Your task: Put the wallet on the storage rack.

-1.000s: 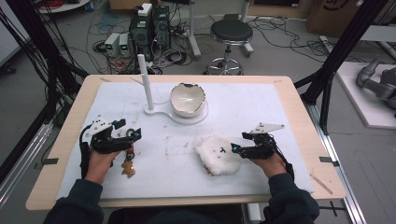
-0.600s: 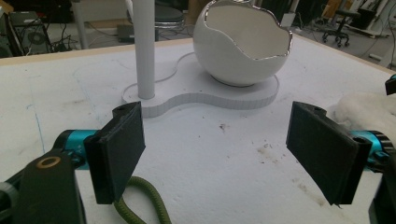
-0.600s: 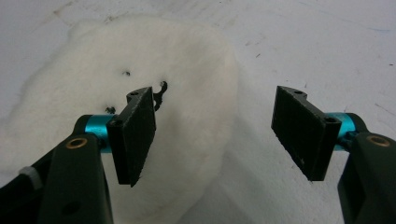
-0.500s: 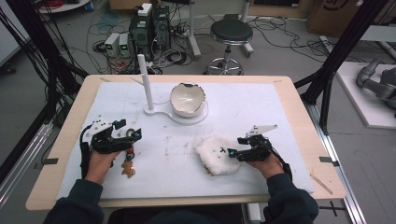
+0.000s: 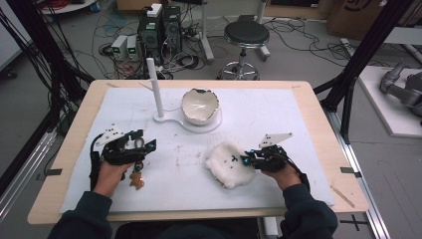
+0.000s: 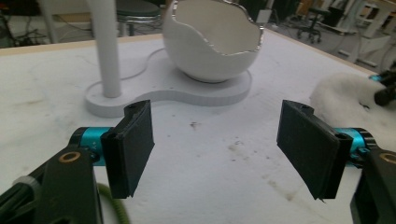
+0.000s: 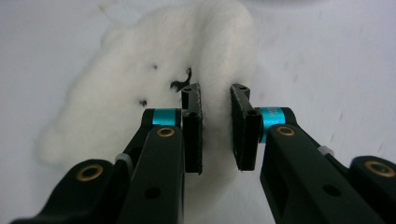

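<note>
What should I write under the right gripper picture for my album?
Right gripper pinching a ridge of the fluffy white toy lying on the table.

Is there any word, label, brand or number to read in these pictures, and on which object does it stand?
None can be read.
Cardboard box: dark print on it, too blurred to read.
White plush toy: small black stitched marks, not letters.
Grippers, eggshell-shaped bowl and table mat: no text.

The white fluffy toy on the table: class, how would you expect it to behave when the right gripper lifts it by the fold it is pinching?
The white fluffy toy looks soft and lumpy, so it will probably sag around the right gripper rather than hold shape. It seems light for its bulk. Its fuzzy pile should resist slipping, and it lies flat, so rolling is unlikely.
</note>
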### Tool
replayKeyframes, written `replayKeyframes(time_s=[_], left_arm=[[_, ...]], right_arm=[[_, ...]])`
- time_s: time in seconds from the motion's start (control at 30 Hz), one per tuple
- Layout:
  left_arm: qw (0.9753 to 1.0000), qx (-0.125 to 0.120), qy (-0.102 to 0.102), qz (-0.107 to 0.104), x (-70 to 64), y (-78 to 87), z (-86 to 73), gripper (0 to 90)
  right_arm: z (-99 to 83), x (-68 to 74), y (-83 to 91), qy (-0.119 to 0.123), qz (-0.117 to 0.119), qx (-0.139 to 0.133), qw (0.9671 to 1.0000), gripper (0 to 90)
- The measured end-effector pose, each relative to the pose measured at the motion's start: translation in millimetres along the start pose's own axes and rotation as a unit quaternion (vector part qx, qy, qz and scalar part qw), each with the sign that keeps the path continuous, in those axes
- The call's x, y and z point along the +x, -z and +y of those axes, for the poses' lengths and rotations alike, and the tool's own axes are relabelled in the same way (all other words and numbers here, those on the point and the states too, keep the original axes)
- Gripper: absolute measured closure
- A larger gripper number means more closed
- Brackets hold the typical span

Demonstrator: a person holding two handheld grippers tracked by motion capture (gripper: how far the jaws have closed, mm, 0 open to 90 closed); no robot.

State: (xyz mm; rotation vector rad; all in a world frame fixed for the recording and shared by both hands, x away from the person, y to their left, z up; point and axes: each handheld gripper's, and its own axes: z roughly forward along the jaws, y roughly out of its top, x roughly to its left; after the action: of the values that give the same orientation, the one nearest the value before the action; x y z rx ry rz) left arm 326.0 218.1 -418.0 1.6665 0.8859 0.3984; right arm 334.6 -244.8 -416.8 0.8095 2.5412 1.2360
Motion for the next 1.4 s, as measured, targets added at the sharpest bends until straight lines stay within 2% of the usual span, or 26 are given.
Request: replayKeyframes(time_s=[0.03,0.07,0.1,0.17,0.2,0.3,0.4,0.5,0.57,0.63,0.67,0.7,0.73,0.77,0.83,0.87,0.9,0.97,1.03,1.1,1.2,1.27,1.3,1.33,1.37,1.4], left_arm=[[0.9999,0.004,0.002,-0.009,-2.9,-3.1,-0.1,27.3],[0.9999,0.004,0.002,-0.009,-2.9,-3.1,-0.1,27.3],[0.9998,0.007,0.004,-0.016,-6.1,-6.3,0.2,27.3],[0.9990,0.013,0.004,-0.042,-14.0,-13.1,1.0,26.4],[0.9985,0.016,-0.001,-0.053,-19.2,-17.0,1.5,26.4],[0.9957,0.028,-0.013,-0.088,-35.2,-29.2,2.5,26.2],[0.9928,0.039,-0.022,-0.111,-47.4,-40.5,2.0,26.2],[0.9902,0.051,-0.025,-0.127,-55.6,-50.4,0.1,26.2],[0.9878,0.060,-0.027,-0.141,-60.3,-55.7,-1.1,26.3],[0.9843,0.074,-0.032,-0.157,-64.9,-59.9,-2.2,29.6],[0.9811,0.082,-0.035,-0.172,-66.7,-61.2,-3.1,35.7],[0.9787,0.090,-0.040,-0.180,-68.8,-62.1,-4.1,46.5],[0.9793,0.099,-0.045,-0.171,-71.0,-62.6,-4.8,55.7],[0.9786,0.106,-0.045,-0.170,-71.3,-62.9,-5.1,62.7],[0.9803,0.094,-0.050,-0.167,-71.8,-61.6,-4.2,71.3],[0.9809,0.088,-0.052,-0.166,-72.0,-60.7,-3.4,73.6],[0.9820,0.083,-0.056,-0.160,-72.0,-59.3,-2.5,73.6],[0.9846,0.068,-0.056,-0.151,-70.2,-56.1,-0.8,74.3],[0.9877,0.042,-0.044,-0.144,-66.4,-51.9,1.8,74.5],[0.9900,0.017,-0.037,-0.135,-62.9,-47.2,4.1,74.5],[0.9912,-0.009,-0.028,-0.129,-59.3,-42.5,5.5,74.5],[0.9902,-0.027,-0.015,-0.136,-58.3,-41.2,6.0,74.5],[0.9898,-0.027,-0.015,-0.139,-58.5,-41.1,6.1,74.5],[0.9901,-0.021,-0.020,-0.138,-59.4,-41.6,5.7,74.5],[0.9904,-0.011,-0.027,-0.135,-60.2,-42.5,4.7,74.5],[0.9905,0.010,-0.029,-0.134,-60.5,-44.7,2.6,74.5]], right_arm=[[3.1,2.5,1.3,0.009,0.001,-0.014,0.9999,79.3],[6.6,4.7,1.9,0.019,0.005,-0.025,0.9995,79.7],[6.6,4.7,1.9,0.019,0.005,-0.025,0.9995,79.7],[16.7,11.9,0.1,0.039,0.021,-0.050,0.9977,80.0],[16.7,11.9,0.1,0.039,0.021,-0.050,0.9977,80.0],[25.1,19.5,-3.8,0.056,0.034,-0.068,0.9955,80.2],[34.1,29.5,-7.2,0.068,0.058,-0.085,0.9923,80.2],[37.1,32.5,-9.2,0.072,0.069,-0.089,0.9910,80.2],[39.1,35.0,-11.9,0.076,0.079,-0.091,0.9897,80.3],[40.7,38.2,-14.9,0.080,0.087,-0.089,0.9890,80.2],[41.4,39.4,-16.2,0.081,0.088,-0.088,0.9889,80.2],[42.0,40.0,-17.2,0.085,0.089,-0.087,0.9886,80.2],[42.3,40.4,-17.9,0.085,0.090,-0.088,0.9885,80.2],[42.5,40.5,-18.1,0.083,0.088,-0.088,0.9887,80.2],[42.1,39.4,-18.2,0.079,0.081,-0.083,0.9901,79.3],[40.7,37.2,-19.6,0.058,0.062,-0.082,0.9930,72.8],[40.7,37.2,-19.6,0.058,0.062,-0.082,0.9930,72.8],[38.5,33.5,-20.3,0.033,0.052,-0.081,0.9948,60.2],[35.6,28.8,-21.5,0.006,0.042,-0.076,0.9962,48.2],[31.4,24.6,-23.1,-0.013,0.040,-0.072,0.9965,46.0],[28.8,21.7,-28.2,-0.036,0.076,-0.054,0.9949,46.0],[28.8,24.0,-34.4,-0.045,0.106,-0.035,0.9927,46.8],[28.8,25.5,-38.3,-0.044,0.117,-0.024,0.9919,50.2],[30.1,29.4,-40.1,-0.029,0.124,-0.016,0.9917,63.9],[30.1,29.4,-40.1,-0.029,0.124,-0.016,0.9917,63.9],[31.5,28.4,-36.1,-0.021,0.114,-0.033,0.9927,70.8]])
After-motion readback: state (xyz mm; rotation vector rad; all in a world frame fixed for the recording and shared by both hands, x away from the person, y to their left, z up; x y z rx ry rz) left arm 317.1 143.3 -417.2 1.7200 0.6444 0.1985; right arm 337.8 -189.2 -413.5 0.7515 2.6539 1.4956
